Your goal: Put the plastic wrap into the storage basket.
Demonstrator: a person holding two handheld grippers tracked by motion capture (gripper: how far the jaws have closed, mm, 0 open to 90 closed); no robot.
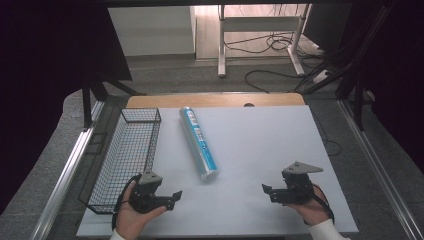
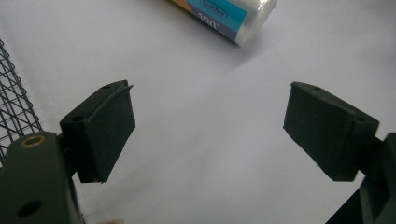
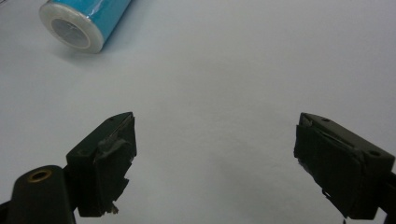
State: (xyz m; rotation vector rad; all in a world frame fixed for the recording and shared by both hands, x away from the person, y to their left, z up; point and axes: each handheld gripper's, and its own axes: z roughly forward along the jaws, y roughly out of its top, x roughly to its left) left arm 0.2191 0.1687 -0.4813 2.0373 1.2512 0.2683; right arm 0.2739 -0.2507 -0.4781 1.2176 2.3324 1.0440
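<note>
A long roll (image 1: 198, 143) wrapped in clear film with a blue label is laid flat on the white counter (image 1: 260, 150), slightly left of centre, its length running from the far side toward the near side and angled a little to the right at the near end. Its near end is seen as a white ring with a hollow core in the right gripper view (image 3: 81, 23); a corner of it with printed blue label is caught at the top of the left gripper view (image 2: 229, 16).

Just beside the roll on its left, a black wire basket (image 1: 127, 155) is set lengthwise along the counter's left edge; nothing is seen inside it. Its mesh is glimpsed at the left edge of the left gripper view (image 2: 14, 102). Roll and basket are apart, not touching.

The left tool (image 1: 172, 197) is held in the left hand (image 1: 132, 212) near the basket's near end, jaws spread wide and pointed right, nothing between them; bare counter is seen between the jaws in its own view (image 2: 208, 126). The right tool (image 1: 267, 191) is held in the right hand (image 1: 312, 207) at the near right, jaws likewise released and pointed left, holding nothing (image 3: 215, 158). Both tools are well apart from the roll.

A wooden strip (image 1: 215, 100) is seen at the counter's far edge. Beyond it, grey floor, cables (image 1: 270, 45) and white desk legs (image 1: 221, 45) are visible.
</note>
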